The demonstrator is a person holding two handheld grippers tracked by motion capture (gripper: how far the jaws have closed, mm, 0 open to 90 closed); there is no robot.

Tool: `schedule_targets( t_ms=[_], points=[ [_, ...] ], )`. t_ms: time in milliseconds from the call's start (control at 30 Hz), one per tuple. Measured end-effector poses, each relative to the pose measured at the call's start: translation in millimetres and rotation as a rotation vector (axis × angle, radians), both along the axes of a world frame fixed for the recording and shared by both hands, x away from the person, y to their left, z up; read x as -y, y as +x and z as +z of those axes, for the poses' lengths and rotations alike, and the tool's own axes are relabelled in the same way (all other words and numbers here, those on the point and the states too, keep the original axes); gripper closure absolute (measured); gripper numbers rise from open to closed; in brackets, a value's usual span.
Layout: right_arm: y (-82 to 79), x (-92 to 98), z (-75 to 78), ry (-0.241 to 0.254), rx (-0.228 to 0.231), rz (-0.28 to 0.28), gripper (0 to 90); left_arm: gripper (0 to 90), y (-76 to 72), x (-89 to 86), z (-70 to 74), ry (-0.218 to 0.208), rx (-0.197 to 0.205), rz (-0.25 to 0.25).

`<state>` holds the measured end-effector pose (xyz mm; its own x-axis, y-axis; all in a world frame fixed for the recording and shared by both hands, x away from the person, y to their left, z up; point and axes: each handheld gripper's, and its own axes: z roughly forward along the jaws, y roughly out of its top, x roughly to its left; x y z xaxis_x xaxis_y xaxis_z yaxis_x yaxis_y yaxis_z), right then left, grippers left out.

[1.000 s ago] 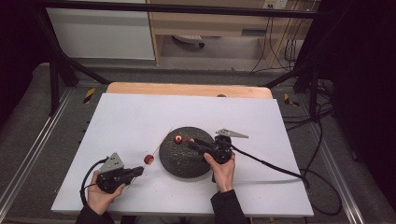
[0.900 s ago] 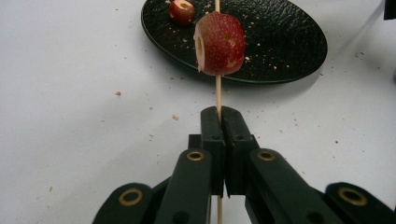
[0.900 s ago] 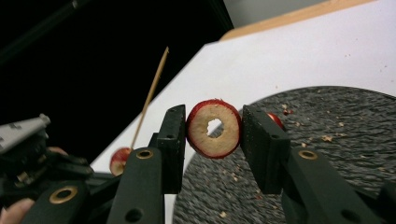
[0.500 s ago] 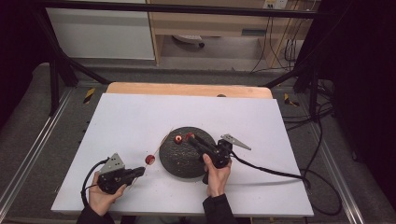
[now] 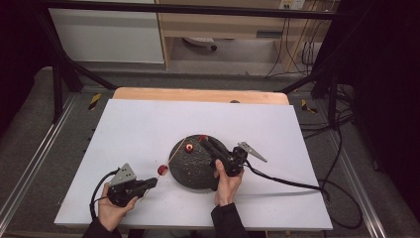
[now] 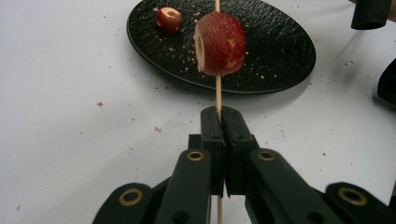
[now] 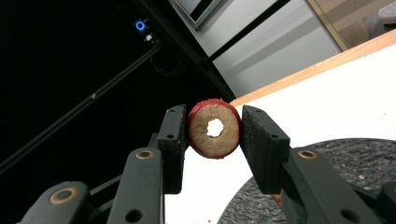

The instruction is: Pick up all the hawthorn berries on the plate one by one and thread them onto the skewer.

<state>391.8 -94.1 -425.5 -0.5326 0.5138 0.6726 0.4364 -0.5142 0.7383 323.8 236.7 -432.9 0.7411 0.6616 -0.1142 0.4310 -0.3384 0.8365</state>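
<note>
My left gripper [image 5: 150,183] rests low on the white table [image 5: 138,124], shut on a thin wooden skewer [image 5: 174,154]. One red hollowed fruit [image 5: 162,170] is threaded on that skewer, just off the black plate [image 5: 195,171]. In the left gripper view the jaws [image 6: 219,115] pinch the skewer [image 6: 217,95] below the fruit [image 6: 222,44]. A second red fruit [image 5: 188,148] lies on the plate. My right gripper [image 5: 203,141] hovers over the plate's far side. It is shut on a red ring-shaped fruit piece [image 7: 205,140] with a hole through its middle, held between the pads [image 7: 213,131].
Crumbs dot the plate [image 6: 271,51] and the table around it [image 6: 70,93]. A wooden strip [image 5: 198,95] borders the table's far edge. Cables [image 5: 297,183] trail off the right side. Beyond stand black frame bars and shelving.
My right hand has rolled: its grey plate swung from the upper left to the right side, and the held fruit piece rose slightly over the plate. The left gripper stayed put.
</note>
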Motion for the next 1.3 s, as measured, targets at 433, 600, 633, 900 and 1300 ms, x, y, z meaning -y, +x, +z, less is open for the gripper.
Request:
schedule_targets(
  t_ms=[433, 600, 633, 900, 1300],
  points=[
    [6.9, 0.2, 5.1, 0.055, 0.003, -0.020, 61.9, 88.4, -0.1, 7.9, -0.9, 0.000, -0.001, -0.009],
    [9.0, -3.2, 7.4, 0.064, 0.010, -0.025, 61.9, 88.4, -1.0, 10.7, -1.2, 0.002, -0.001, -0.014],
    [9.4, -3.7, 7.4, 0.074, 0.009, -0.028, 61.9, 88.4, -1.0, 11.2, -1.3, 0.000, -0.002, -0.015],
    [11.1, -5.4, 5.9, 0.126, 0.004, -0.044, 61.9, 88.4, -1.6, 16.7, -1.7, 0.000, 0.000, -0.024],
    [8.6, -7.4, 3.0, 0.158, -0.001, -0.036, 62.0, 88.5, -2.2, 23.5, -2.6, 0.010, 0.003, -0.039]
  ],
)
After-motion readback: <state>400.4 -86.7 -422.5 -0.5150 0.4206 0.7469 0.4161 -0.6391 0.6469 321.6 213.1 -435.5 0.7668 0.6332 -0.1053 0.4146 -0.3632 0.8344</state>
